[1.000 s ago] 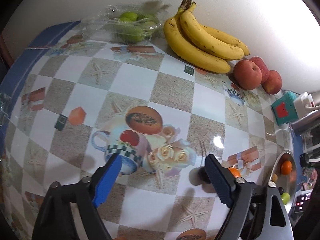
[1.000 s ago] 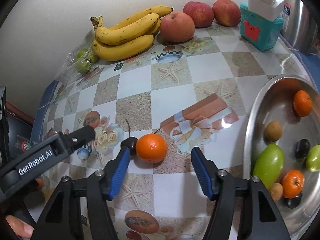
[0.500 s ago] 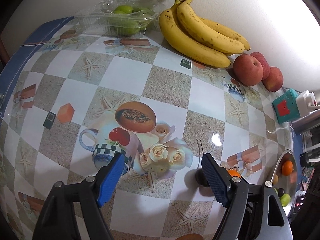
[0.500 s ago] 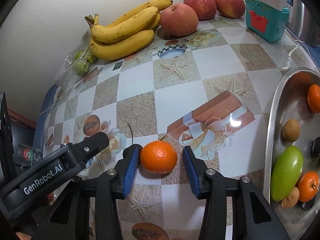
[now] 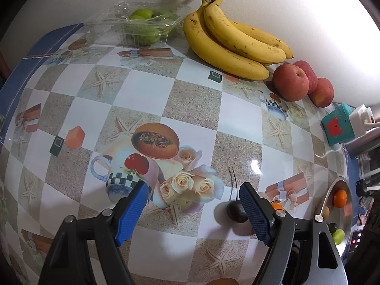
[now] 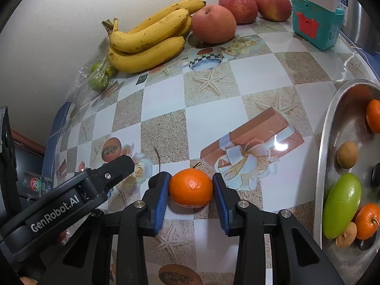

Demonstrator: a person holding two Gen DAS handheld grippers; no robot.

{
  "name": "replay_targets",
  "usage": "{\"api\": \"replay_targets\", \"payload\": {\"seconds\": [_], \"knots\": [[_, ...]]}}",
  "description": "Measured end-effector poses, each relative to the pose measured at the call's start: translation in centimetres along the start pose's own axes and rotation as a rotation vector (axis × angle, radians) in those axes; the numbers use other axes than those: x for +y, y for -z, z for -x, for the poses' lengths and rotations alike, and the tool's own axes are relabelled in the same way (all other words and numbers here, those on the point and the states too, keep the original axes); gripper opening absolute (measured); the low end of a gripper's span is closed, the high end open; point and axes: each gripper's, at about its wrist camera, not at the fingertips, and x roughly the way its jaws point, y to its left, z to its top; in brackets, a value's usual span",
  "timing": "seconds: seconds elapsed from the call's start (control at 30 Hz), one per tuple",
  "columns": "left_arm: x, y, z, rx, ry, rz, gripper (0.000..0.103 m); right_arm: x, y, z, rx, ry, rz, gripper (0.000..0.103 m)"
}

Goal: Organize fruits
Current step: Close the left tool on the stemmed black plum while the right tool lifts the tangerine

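On table [image 6: 256, 76], right gripper [image 6: 191, 190] fingers just closing, pressing both sides of orange [image 6: 190, 187]; left gripper [image 5: 193, 204] wide open, empty.

Tangerine [image 6: 190, 188] left of tray [image 6: 329, 156]

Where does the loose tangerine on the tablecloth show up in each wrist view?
Left wrist: tangerine, lower right, only a sliver showing behind the left hand-held gripper's right finger, beside a dark cherry.
Right wrist: lower centre, between the right hand-held gripper's blue pads.
Shared landmark: banana bunch against the wall.
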Motion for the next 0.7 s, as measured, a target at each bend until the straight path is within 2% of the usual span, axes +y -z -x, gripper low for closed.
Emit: {"api": "replay_targets", "payload": {"seconds": [0.17,0.37,0.5,0.63,0.7], "knots": [[-0.5,0.2,0.0,0.006,0.021,-0.010,0.082,-1.3,-0.3,1.4,-0.021,0.022,-0.033,0.039],[-1.5,0.5,-0.2,0.020,0.033,-0.045,0.072,-3.0,-0.4,3.2,-0.049,0.022,-0.088,0.038],[-2.5,0.7,-0.4,0.037,0.050,-0.071,0.059,-3.7,-0.3,4.2,-0.068,0.023,-0.110,0.038],[-3.4,0.9,-0.6,0.047,0.056,-0.097,0.057,-3.8,-0.3,4.7,-0.076,0.022,-0.116,0.039],[-3.8,1.1,-0.7,0.051,0.054,-0.110,0.052,-3.7,-0.3,4.8,-0.078,0.021,-0.113,0.039]]}}
